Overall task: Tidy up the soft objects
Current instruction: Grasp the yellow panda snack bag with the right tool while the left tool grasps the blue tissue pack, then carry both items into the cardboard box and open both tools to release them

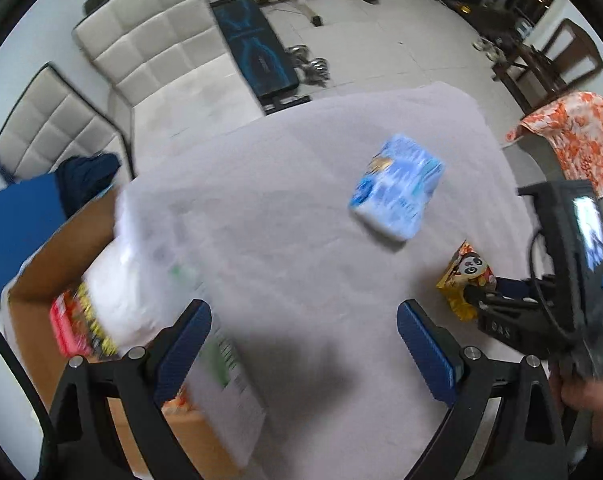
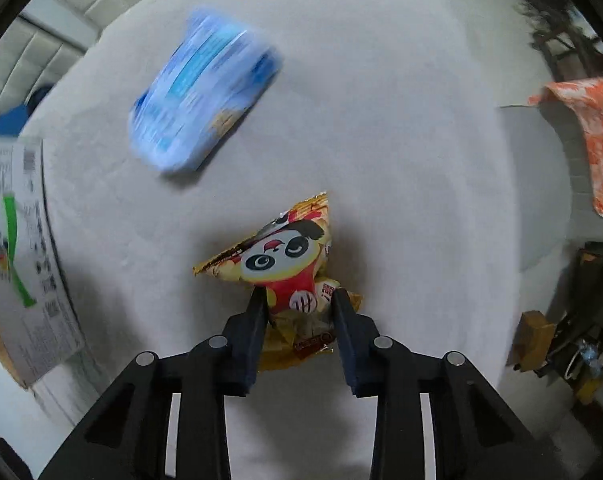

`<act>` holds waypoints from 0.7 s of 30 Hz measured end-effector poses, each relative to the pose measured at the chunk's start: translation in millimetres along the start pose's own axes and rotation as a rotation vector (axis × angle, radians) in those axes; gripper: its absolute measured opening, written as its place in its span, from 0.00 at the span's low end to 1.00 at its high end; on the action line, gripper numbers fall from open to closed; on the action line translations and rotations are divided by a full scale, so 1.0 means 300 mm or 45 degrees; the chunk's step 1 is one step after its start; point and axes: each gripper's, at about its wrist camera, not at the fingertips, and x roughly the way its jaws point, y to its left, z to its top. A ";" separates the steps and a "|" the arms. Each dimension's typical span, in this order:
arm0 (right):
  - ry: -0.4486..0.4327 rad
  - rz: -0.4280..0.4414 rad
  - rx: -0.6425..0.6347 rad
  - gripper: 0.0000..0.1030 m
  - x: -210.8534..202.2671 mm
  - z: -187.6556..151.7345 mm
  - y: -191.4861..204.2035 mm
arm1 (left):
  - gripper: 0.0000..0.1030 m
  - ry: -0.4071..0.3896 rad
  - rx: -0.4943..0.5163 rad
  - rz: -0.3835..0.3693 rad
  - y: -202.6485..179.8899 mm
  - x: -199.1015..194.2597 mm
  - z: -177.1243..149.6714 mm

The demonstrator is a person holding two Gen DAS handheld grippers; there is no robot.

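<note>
A yellow snack bag with a panda print lies on the grey-white cloth of the table. My right gripper is shut on the bag's near end, its dark fingers pinching the crumpled foil from both sides. The same panda bag shows at the right of the left wrist view, with the right gripper on it. A blue tissue pack lies farther back on the cloth. My left gripper hangs open over bare cloth, nothing between its blue pads.
A cardboard box stands at the table's left edge, holding a white pack and a red-and-yellow packet; its printed flap lies on the cloth. A white sofa and an orange flowered cloth flank the table.
</note>
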 end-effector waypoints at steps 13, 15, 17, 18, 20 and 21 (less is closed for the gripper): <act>-0.070 0.109 0.311 0.33 -0.034 0.165 -0.297 | 0.92 0.189 0.335 -0.013 -0.322 0.344 0.340; -0.072 0.117 0.314 0.33 -0.026 0.162 -0.290 | 0.87 0.259 0.375 -0.027 -0.349 0.426 0.353; -0.068 0.115 0.302 0.36 -0.022 0.167 -0.280 | 0.73 0.312 0.370 -0.038 -0.354 0.480 0.352; -0.066 0.111 0.294 0.36 -0.019 0.167 -0.278 | 0.70 0.335 0.352 -0.048 -0.355 0.499 0.350; -0.061 0.101 0.278 0.37 -0.021 0.178 -0.286 | 0.59 0.307 0.328 -0.064 -0.345 0.490 0.349; -0.055 0.096 0.269 0.38 -0.016 0.183 -0.283 | 0.52 0.299 0.312 -0.064 -0.345 0.483 0.347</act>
